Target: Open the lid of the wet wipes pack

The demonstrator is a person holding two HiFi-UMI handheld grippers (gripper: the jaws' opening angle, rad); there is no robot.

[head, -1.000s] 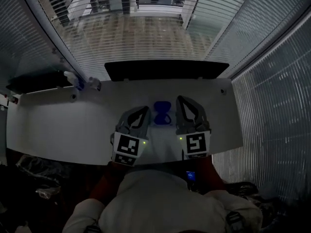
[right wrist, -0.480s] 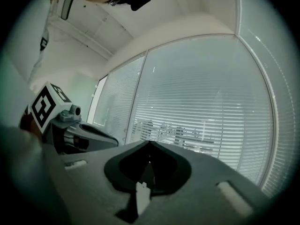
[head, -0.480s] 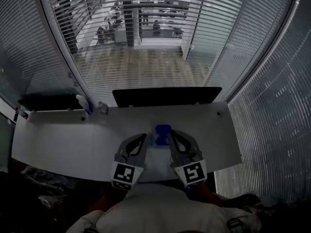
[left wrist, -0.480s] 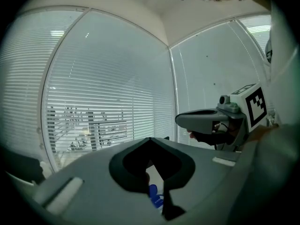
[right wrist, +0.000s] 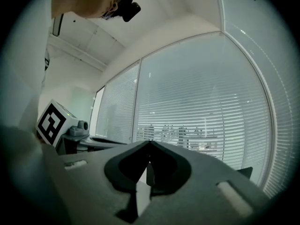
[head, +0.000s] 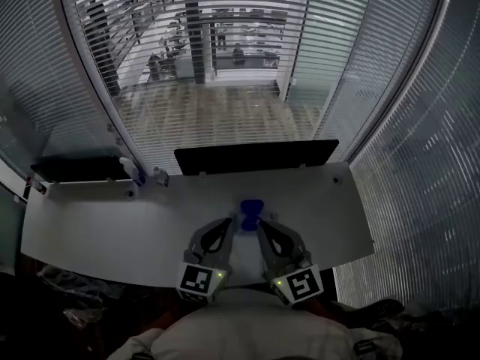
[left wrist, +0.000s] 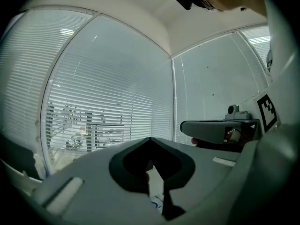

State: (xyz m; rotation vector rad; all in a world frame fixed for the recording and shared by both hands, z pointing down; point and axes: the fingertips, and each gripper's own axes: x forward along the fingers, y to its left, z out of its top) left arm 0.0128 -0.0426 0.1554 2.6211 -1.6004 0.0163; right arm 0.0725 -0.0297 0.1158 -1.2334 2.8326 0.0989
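Wet wipes pack (head: 251, 209), blue end facing away from us, sits between both grippers above the desk (head: 105, 231). We see left gripper (head: 233, 222) and right gripper (head: 262, 222) jaws closed, each pinching a white sliver of it.

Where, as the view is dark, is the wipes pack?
Head view, low centre: the pack is pinched between the left hand-held gripper and the right hand-held gripper, above the table.

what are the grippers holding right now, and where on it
The white wet wipes pack: left gripper and right gripper each pinch a thin edge of it near its blue lid.
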